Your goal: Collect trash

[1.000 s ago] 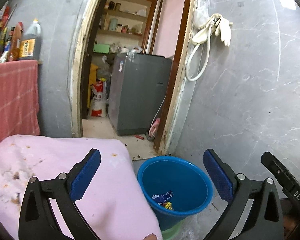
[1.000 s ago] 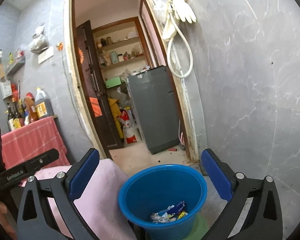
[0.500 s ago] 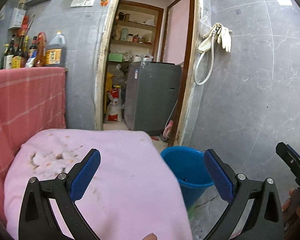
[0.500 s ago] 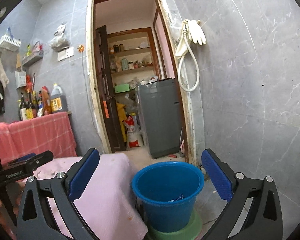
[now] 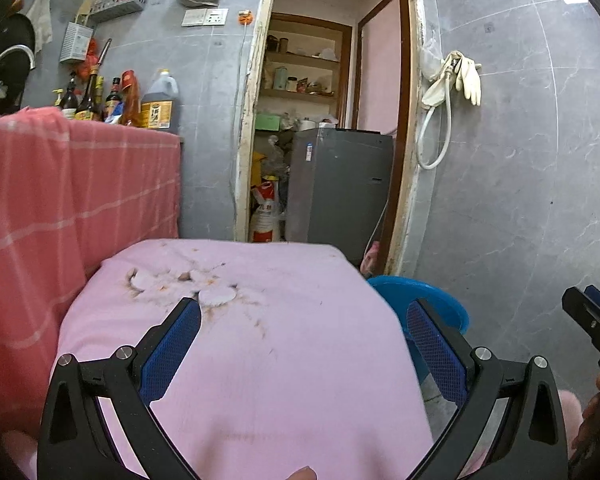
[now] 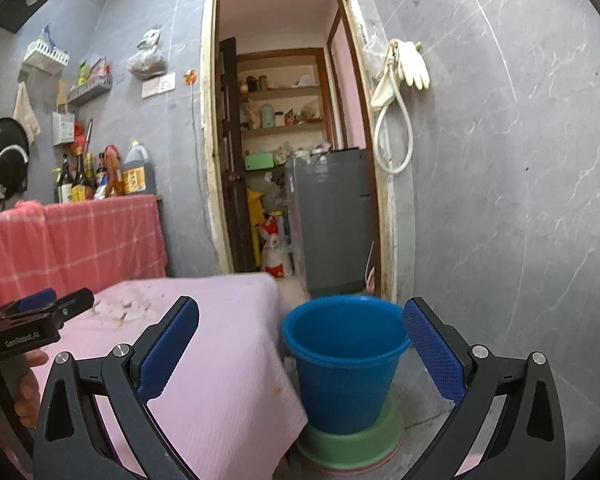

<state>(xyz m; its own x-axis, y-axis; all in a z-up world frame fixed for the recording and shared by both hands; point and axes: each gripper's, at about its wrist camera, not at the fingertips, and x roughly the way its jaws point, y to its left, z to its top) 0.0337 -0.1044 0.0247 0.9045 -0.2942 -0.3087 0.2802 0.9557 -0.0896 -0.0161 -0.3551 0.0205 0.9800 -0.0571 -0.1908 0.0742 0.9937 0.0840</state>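
Beside pink-covered table (image 6: 228,360), blue bucket (image 6: 346,376), contents hidden

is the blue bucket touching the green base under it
Touching. The right wrist view shows the blue bucket standing directly on the green base, with no gap between them.

Pale pink tablecloth (image 5: 284,360) with brown-orange stains and white scraps (image 5: 216,295). Blue bucket (image 6: 346,364) on a green base (image 6: 350,442). Red cloth (image 5: 72,196) with thin white check lines. Grey marbled wall tiles (image 6: 500,184) with white veins. Grey appliance (image 5: 340,188) in doorway. Cream rubber gloves (image 6: 410,64), white hose (image 6: 392,148). Left gripper (image 5: 303,350) and right gripper (image 6: 300,348): black frames, blue textured pads.
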